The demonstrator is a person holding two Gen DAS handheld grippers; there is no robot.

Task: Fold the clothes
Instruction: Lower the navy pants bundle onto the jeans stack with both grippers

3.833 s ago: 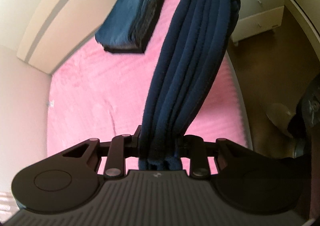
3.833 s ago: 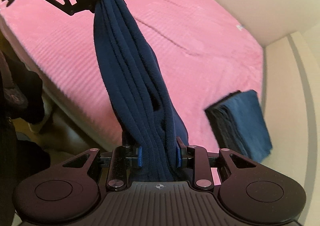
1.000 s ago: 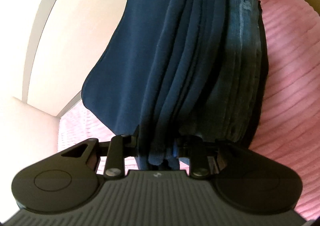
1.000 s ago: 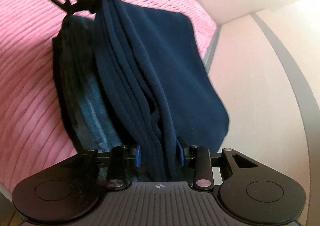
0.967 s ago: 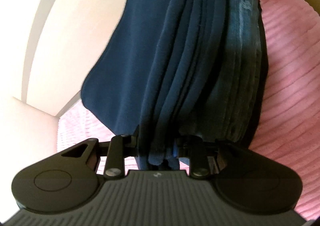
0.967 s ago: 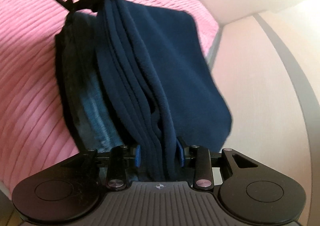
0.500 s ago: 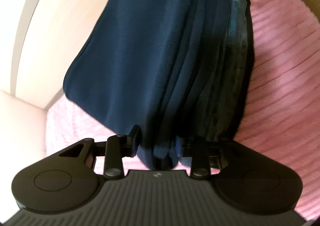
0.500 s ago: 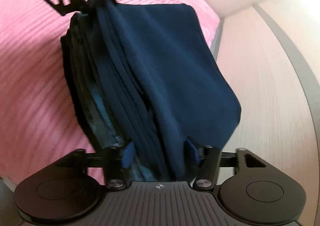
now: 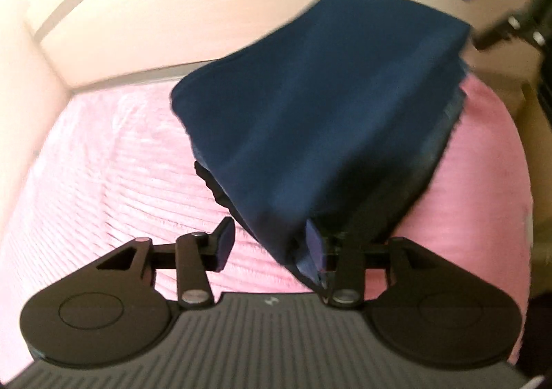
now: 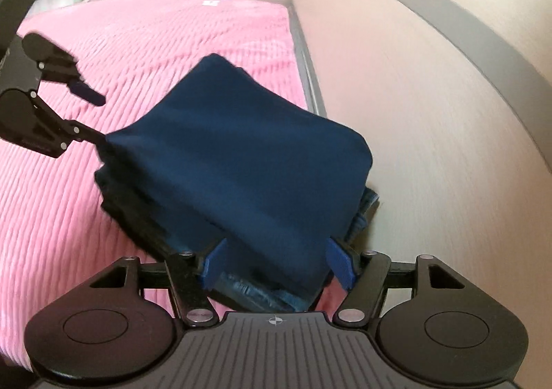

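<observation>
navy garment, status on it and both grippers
Left gripper and right gripper open, jaws just widened. Navy garment folded atop the clothes stack on the pink bed. Nothing in the way.

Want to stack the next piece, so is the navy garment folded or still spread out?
Folded. The navy garment lies as a compact rectangle atop the pile of clothes on the pink bedspread.

Left gripper [image 9: 267, 246]: jaws have just been opening, pads apart, right pad touching the cloth corner, left pad clear of it. Right gripper [image 10: 277, 263]: jaws have just been opening, spread wide, cloth edge between the pads, not pinched. Both pitched steeply down.
</observation>
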